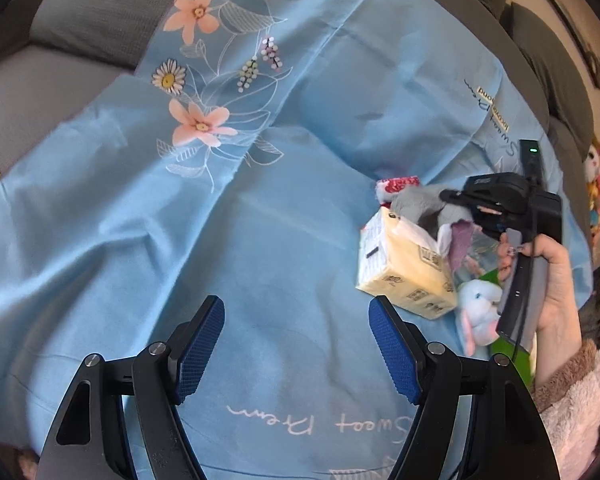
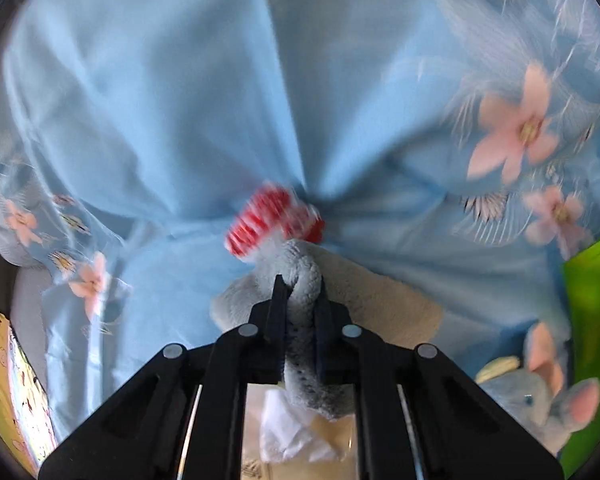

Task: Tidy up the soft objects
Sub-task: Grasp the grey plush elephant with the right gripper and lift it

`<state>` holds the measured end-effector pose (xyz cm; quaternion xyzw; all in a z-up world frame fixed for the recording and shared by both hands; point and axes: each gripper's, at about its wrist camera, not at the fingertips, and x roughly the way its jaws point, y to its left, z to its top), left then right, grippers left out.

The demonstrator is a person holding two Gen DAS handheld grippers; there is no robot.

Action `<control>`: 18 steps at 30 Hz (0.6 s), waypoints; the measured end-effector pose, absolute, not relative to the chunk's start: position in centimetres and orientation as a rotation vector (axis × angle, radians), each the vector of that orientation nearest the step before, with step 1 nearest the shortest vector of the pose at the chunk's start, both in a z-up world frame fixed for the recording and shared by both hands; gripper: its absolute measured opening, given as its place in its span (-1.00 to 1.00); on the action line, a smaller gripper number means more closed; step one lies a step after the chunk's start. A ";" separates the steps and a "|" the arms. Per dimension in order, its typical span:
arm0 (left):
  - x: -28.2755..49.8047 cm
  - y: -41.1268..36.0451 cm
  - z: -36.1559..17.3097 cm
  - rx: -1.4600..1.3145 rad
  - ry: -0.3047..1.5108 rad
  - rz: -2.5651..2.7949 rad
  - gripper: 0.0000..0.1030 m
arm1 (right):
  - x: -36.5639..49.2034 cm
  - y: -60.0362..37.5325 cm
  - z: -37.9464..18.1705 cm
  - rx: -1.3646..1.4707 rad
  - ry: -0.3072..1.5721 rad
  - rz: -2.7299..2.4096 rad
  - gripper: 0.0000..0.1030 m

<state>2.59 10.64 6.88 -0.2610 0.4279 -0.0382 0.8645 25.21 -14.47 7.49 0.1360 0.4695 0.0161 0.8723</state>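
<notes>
Two fingers [image 2: 278,296] around grey plush [image 2: 304,280]

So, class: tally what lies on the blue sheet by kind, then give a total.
Plush toys: 2, grey plush in the right gripper, blue-white bunny
Tissue packs: 1
Green packets: 1
Total: 4

Free room and obstacles. The blue floral sheet [image 1: 148,216] lies bare ahead of and between the fingers of the left claw [image 1: 296,344], whose jaws stand apart with nothing between them; passage there is unobstructed. To the right, objects crowd together: a yellow tissue pack [image 1: 408,264], a grey plush toy [image 2: 304,320] pinched in the right claw [image 2: 300,304], a white plush rabbit [image 1: 480,308] and a green bag [image 2: 592,320]. The person's hand [image 1: 552,280] blocks approach from that side
</notes>
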 end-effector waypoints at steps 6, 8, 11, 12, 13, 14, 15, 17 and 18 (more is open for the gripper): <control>2.3 11.1 7.0 -0.544 0.879 -0.032 0.46 | 20.4 -14.8 15.6 0.304 0.834 0.163 -0.80; 2.0 11.4 7.2 -0.550 0.869 -0.025 0.46 | 18.1 -14.1 17.5 0.303 0.803 0.220 -0.80; 1.6 12.1 7.3 -0.567 0.858 -0.020 0.46 | 14.2 -12.8 19.7 0.282 0.730 0.284 -0.80; 1.4 12.3 7.3 -0.565 0.856 -0.016 0.46 | 12.7 -12.3 20.5 0.260 0.696 0.288 -0.80; 1.2 12.5 7.4 -0.561 0.852 -0.009 0.46 | 11.5 -11.9 21.0 0.242 0.678 0.293 -0.80; 1.0 12.7 7.5 -0.557 0.848 0.002 0.46 | 10.6 -11.7 21.4 0.237 0.668 0.303 -0.79; 0.9 12.9 7.5 -0.554 0.846 0.008 0.46 | 9.6 -11.1 21.6 0.238 0.657 0.327 -0.79; 0.5 13.2 7.4 -0.551 0.847 0.015 0.46 | 7.5 -10.6 21.4 0.252 0.661 0.386 -0.79; 0.3 13.3 7.4 -0.550 0.850 0.015 0.46 | 6.6 -10.4 21.0 0.264 0.666 0.410 -0.78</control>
